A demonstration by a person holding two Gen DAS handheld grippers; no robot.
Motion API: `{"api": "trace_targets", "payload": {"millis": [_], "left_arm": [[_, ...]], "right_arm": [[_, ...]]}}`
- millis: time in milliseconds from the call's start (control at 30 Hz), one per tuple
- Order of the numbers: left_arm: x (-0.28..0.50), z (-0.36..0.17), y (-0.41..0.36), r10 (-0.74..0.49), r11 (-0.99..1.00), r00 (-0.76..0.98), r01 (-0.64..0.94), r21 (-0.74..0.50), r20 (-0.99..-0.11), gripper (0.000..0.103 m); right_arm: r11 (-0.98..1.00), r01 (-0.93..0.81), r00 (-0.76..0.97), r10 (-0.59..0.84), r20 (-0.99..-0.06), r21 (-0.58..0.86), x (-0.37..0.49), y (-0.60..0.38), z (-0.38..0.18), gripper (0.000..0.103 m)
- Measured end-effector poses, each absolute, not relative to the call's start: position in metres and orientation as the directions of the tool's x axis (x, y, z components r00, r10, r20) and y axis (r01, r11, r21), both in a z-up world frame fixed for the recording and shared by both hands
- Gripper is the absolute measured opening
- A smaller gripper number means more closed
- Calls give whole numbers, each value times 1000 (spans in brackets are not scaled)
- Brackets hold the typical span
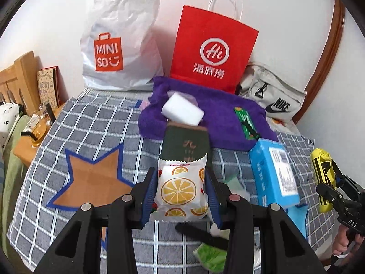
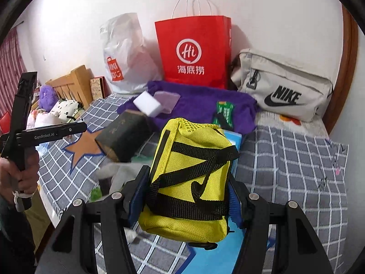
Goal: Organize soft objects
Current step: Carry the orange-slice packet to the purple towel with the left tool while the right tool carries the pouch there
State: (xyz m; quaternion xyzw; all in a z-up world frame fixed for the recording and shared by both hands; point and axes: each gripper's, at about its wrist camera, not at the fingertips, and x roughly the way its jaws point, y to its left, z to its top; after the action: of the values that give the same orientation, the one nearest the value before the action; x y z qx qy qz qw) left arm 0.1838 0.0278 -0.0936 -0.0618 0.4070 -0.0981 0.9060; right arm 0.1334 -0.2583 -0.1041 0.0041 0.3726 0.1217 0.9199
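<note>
Right now I have both hands loaded above the checked blanket (image 2: 296, 159), so I judge how each piece will behave, biggest first. Of the two I carry, the yellow mesh pouch (image 2: 189, 178) is the larger: my right gripper (image 2: 184, 196) is clamped across its lower half, blue pads pressing both flanks, and it stands upright between the jaws, clear of the bed. It looks light and squashy, a fabric shell with black webbing straps; the mesh should give grip, but the body will cave under a hard squeeze, so the mid-body hold across the straps seems best. The loose strap end could snag on something. Smaller is the orange-print snack packet (image 1: 180, 189), pinched at its sides by my left gripper (image 1: 181, 194) and held above the blanket. Its film looks slick and puffed with air, so I expect it to slide or pop if squeezed harder; holding at the widest part, as now, seems safest. On the bed beyond lie the purple towel (image 1: 205, 114), limp and easy to bunch anywhere, then the blue tissue pack (image 1: 273, 173), soft but blocky and best taken across its narrow sides, and the white sponge block (image 1: 182, 111), featherlight and springy.
</note>
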Motion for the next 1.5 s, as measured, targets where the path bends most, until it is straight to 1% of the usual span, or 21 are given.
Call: {"api": "trace_targets", "payload": {"millis": [133, 367, 900, 1233, 1500], "left_arm": [[199, -89, 29, -240, 970, 649, 122, -212, -722, 40], [226, -83, 28, -239, 970, 645, 125, -208, -725, 40], [279, -82, 41, -204, 976, 642, 75, -204, -739, 40], [302, -82, 41, -188, 980, 642, 73, -185, -743, 40], [327, -92, 38, -212, 973, 619, 60, -224, -756, 40]], "right_arm": [[971, -226, 700, 218, -680, 78, 152, -258, -94, 60], [972, -223, 712, 211, -670, 69, 185, -258, -83, 60], [968, -231, 731, 241, -639, 100, 271, -259, -64, 61], [964, -241, 724, 257, -640, 115, 312, -259, -72, 61], [965, -227, 686, 257, -681, 135, 334, -269, -100, 61]]}}
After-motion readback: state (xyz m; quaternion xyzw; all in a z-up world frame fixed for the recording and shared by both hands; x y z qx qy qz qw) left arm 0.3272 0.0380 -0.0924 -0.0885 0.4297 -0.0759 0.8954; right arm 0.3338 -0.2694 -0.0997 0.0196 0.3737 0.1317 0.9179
